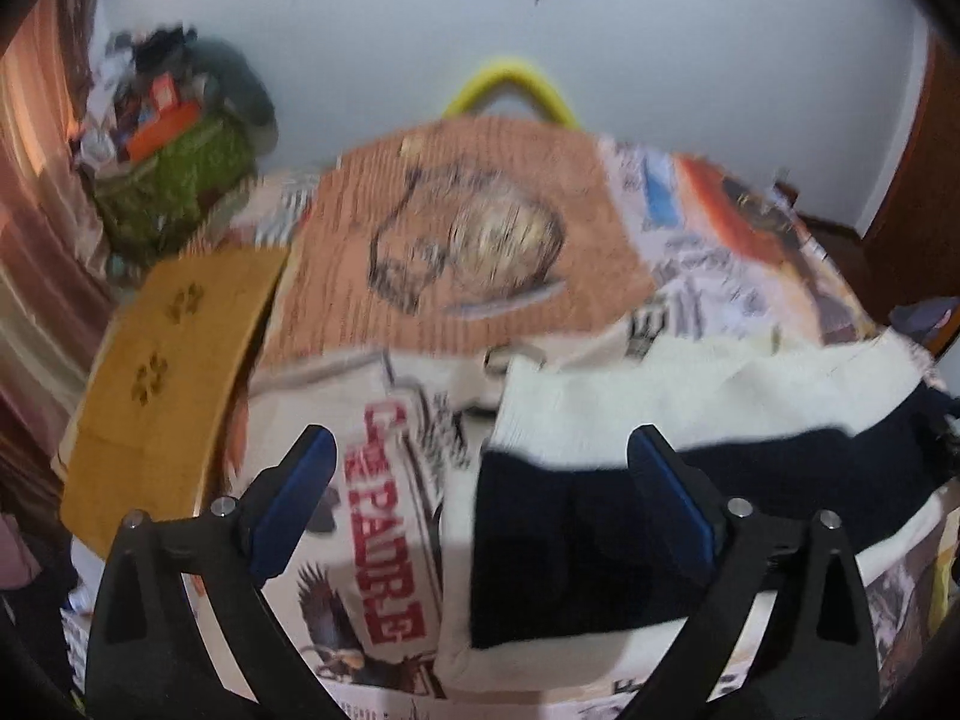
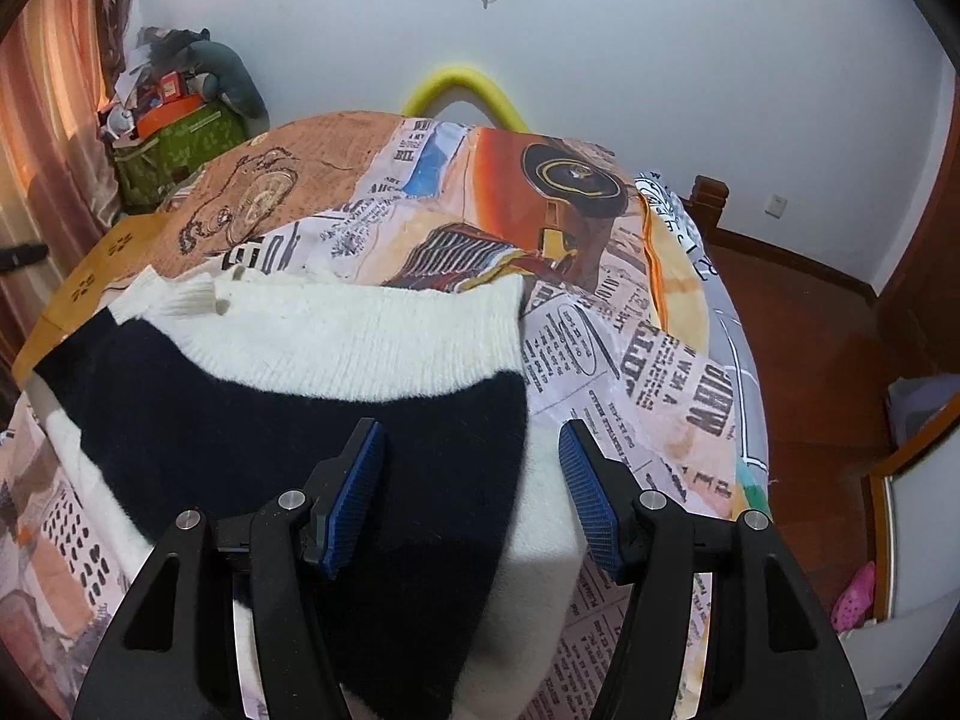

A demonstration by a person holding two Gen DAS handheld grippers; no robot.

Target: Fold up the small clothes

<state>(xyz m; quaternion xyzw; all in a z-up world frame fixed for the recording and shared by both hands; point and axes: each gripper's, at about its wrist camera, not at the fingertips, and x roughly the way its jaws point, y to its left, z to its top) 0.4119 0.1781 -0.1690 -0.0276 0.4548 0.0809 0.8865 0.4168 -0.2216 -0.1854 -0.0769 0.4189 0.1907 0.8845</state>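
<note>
A small knit sweater in white and dark navy (image 2: 336, 360) lies spread on the bed. It also shows in the left wrist view (image 1: 600, 516), blurred. My left gripper (image 1: 480, 462) is open and empty, hovering over the sweater's left edge. My right gripper (image 2: 471, 450) is open and empty, just above the sweater's right side where navy meets white. Both have blue pads (image 2: 360, 492).
The bed cover (image 2: 630, 330) has a newspaper and car print. A brown cardboard piece (image 1: 162, 360) lies at the bed's left edge. A green bag of clutter (image 2: 174, 144) stands by the curtain. A yellow hoop (image 2: 462, 90) rises behind the bed. Wooden floor (image 2: 798, 360) lies to the right.
</note>
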